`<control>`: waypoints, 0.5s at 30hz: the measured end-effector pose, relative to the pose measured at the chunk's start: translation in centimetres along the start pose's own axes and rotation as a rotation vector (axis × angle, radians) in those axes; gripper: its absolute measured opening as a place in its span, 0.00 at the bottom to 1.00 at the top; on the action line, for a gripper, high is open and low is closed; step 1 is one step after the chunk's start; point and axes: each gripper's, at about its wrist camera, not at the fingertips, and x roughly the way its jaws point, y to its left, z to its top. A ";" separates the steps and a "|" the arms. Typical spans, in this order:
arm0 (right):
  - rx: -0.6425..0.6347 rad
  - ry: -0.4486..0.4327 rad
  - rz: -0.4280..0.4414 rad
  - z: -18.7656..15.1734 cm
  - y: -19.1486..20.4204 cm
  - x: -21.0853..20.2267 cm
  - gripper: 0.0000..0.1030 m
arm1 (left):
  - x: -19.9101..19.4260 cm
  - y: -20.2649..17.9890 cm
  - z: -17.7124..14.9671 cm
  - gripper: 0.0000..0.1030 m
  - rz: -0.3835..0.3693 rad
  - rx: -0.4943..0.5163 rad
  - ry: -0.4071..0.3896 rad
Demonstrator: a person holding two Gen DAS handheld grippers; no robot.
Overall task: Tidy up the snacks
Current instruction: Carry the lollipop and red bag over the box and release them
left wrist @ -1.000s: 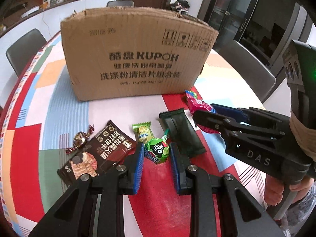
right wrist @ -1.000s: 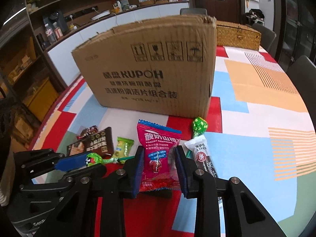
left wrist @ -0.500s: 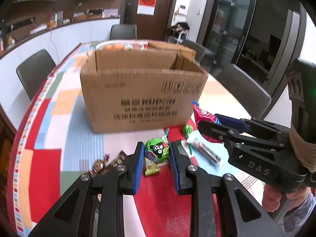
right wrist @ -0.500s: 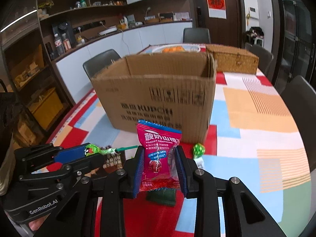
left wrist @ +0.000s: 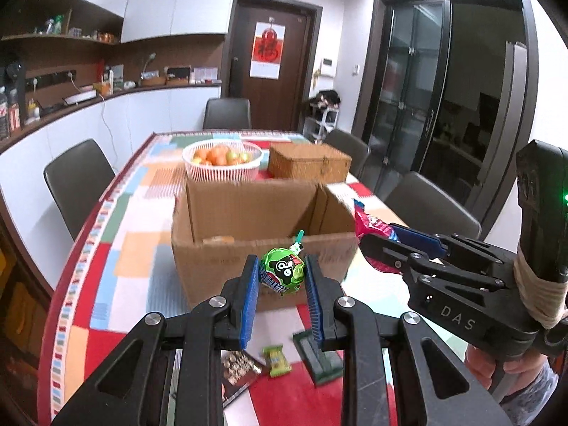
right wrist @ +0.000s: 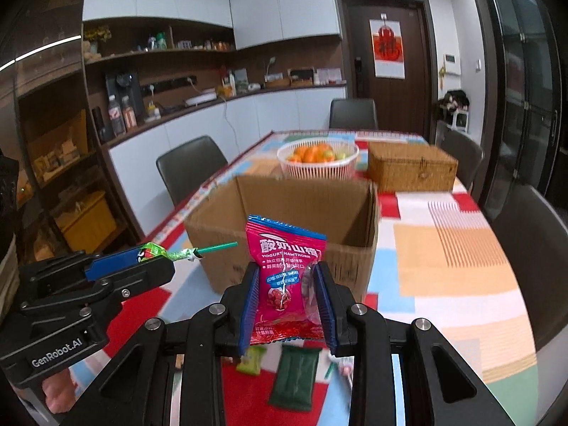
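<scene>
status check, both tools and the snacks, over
Left tool shut on green lollipop. Right tool shut on red hawthorn packet. Cardboard box open ahead, nothing blocking.

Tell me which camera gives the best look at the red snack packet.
The right wrist view: the red snack packet faces the camera, front print readable, clamped between the right hand-held gripper pads. The left wrist view shows only its crumpled top edge sticking out of that gripper, seen from the side.

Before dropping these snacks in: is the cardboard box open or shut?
Open: the cardboard box has no flaps over its top, and both wrist views show its inner walls.
</scene>
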 end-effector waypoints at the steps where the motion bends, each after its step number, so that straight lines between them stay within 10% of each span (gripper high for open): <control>1: -0.002 -0.017 -0.001 0.6 0.0 -0.1 0.31 | 0.0 0.1 0.4 0.25 0.002 -0.001 -0.009; 15: -0.012 -0.044 0.008 6.5 -0.6 2.7 0.31 | 3.1 2.3 5.6 0.25 0.030 0.010 -0.037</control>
